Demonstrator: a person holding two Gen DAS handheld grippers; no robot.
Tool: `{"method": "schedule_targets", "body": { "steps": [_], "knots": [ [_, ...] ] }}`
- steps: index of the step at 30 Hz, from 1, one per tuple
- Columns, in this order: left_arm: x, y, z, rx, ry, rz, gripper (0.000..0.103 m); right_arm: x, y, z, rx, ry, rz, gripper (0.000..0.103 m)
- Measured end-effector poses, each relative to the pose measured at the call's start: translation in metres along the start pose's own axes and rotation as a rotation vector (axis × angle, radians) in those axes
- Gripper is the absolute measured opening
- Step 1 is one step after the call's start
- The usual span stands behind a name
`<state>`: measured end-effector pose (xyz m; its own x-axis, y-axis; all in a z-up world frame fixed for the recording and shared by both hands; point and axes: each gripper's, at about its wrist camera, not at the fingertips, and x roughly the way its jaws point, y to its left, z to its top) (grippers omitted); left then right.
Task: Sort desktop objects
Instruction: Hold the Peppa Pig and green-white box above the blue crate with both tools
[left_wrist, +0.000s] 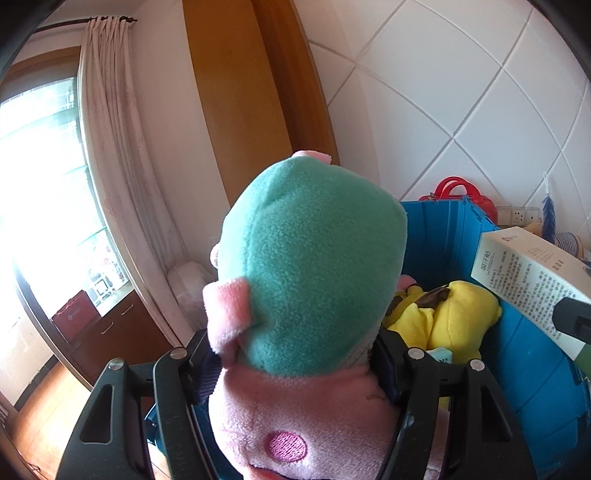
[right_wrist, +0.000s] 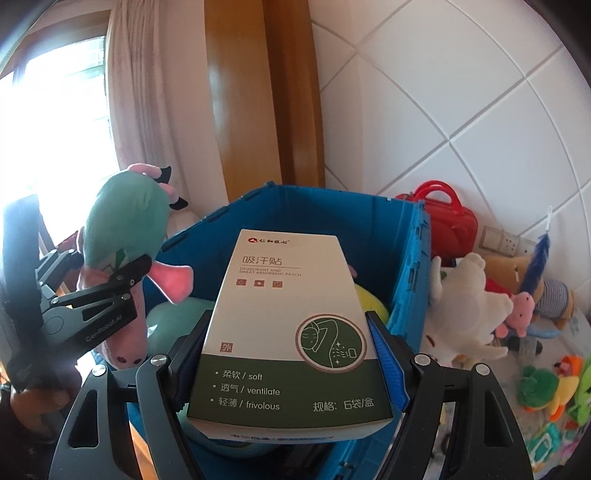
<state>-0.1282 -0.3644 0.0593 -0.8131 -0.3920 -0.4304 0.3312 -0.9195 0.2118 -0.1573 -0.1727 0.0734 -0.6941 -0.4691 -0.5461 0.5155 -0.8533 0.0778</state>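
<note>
In the left wrist view, a plush toy (left_wrist: 310, 258) with a green body and pink snout fills the middle, and my left gripper (left_wrist: 291, 343) is shut on it. It hangs over the left rim of a blue crate (left_wrist: 443, 236). Inside the crate lies a yellow plush (left_wrist: 454, 314). In the right wrist view, my right gripper (right_wrist: 286, 325) is shut on a white and green patch box (right_wrist: 284, 314), above the open blue crate (right_wrist: 314, 206). The left gripper (right_wrist: 110, 280) with its plush toy (right_wrist: 125, 221) shows at the left there. The box (left_wrist: 528, 280) also shows at the right of the left wrist view.
A red case (right_wrist: 447, 214) stands behind the crate by the tiled wall. To the right lie a white plush (right_wrist: 465, 295) and several more toys (right_wrist: 546, 387). A curtain (left_wrist: 110, 147) and a wooden door frame (left_wrist: 251, 92) are at the back left.
</note>
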Motion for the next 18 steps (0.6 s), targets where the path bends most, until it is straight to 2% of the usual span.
{"method": "schedule_targets", "body": {
  "steps": [11, 18],
  "knots": [
    [0.009, 0.011, -0.007, 0.005, 0.004, 0.016, 0.067, 0.007, 0.014, -0.003, -0.003, 0.012, 0.006, 0.078],
    [0.011, 0.014, -0.009, 0.004, 0.001, 0.002, 0.067, -0.002, 0.018, -0.003, -0.004, -0.009, -0.017, 0.078]
  ]
}}
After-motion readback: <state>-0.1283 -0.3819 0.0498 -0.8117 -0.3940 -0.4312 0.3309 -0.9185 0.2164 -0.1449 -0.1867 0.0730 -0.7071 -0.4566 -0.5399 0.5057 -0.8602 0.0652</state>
